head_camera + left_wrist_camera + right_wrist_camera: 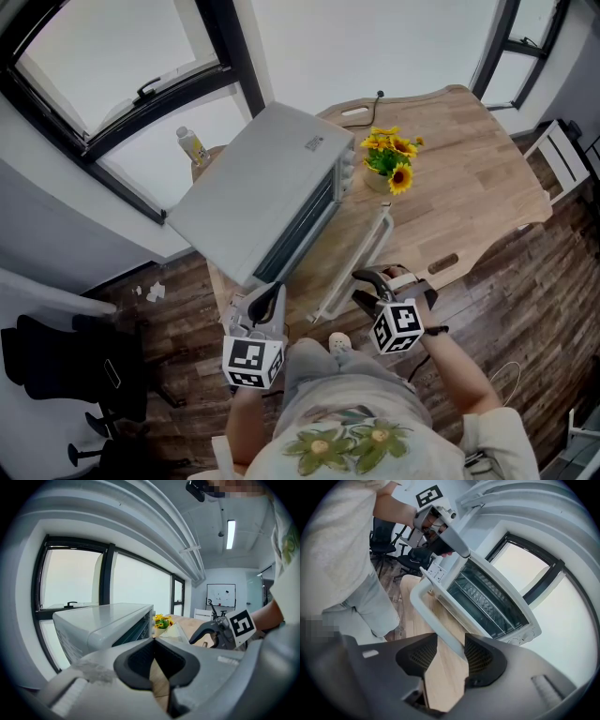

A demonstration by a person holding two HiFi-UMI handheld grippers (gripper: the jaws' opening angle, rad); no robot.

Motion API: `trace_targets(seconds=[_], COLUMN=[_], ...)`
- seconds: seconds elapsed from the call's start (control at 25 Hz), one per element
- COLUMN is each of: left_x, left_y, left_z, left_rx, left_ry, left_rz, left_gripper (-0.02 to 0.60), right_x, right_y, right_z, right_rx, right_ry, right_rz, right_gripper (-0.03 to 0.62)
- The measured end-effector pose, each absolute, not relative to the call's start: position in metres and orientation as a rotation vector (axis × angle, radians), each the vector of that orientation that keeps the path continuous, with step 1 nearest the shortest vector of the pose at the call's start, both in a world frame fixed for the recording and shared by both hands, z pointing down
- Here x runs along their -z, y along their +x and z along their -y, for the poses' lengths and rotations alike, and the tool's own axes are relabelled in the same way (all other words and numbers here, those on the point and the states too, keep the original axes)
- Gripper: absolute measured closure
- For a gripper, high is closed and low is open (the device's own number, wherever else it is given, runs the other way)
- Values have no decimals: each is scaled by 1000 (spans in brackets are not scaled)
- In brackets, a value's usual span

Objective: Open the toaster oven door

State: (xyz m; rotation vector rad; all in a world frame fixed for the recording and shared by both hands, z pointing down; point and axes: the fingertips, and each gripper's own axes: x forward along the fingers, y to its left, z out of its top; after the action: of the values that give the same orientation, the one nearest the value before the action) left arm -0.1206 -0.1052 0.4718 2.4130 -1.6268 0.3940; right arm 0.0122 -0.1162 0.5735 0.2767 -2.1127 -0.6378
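A silver toaster oven (262, 187) stands on the wooden table (469, 169), its glass door (349, 251) swung down and open. The door's white handle bar (361, 262) faces me. My right gripper (364, 289) is at that bar. In the right gripper view the handle (436, 620) runs between the jaws of my right gripper (451, 654); it lies close to the right pad, with a gap at the left pad, so the jaws are open. My left gripper (269, 298) hovers by the oven's near left corner, its tips together and nothing held; the left gripper view shows the left gripper (154, 641) beside the oven (101, 623).
A pot of sunflowers (389, 164) stands on the table right of the oven. A bottle (192, 145) sits on the window sill behind. A black office chair (56, 356) is on the floor at left, a white chair (562, 155) at far right.
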Motion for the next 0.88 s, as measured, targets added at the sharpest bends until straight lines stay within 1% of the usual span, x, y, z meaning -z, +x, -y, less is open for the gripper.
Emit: trace_targets(seconds=[0.88], left_x=[-478], left_y=[-117], left_z=[111], left_rx=[-418], left_ry=[2427], left_rz=[1582], left_gripper=[577], right_x=[-588], right_y=[23], right_z=[109], right_rx=[498], right_ry=[205], right_rz=[2061], right_gripper=[402])
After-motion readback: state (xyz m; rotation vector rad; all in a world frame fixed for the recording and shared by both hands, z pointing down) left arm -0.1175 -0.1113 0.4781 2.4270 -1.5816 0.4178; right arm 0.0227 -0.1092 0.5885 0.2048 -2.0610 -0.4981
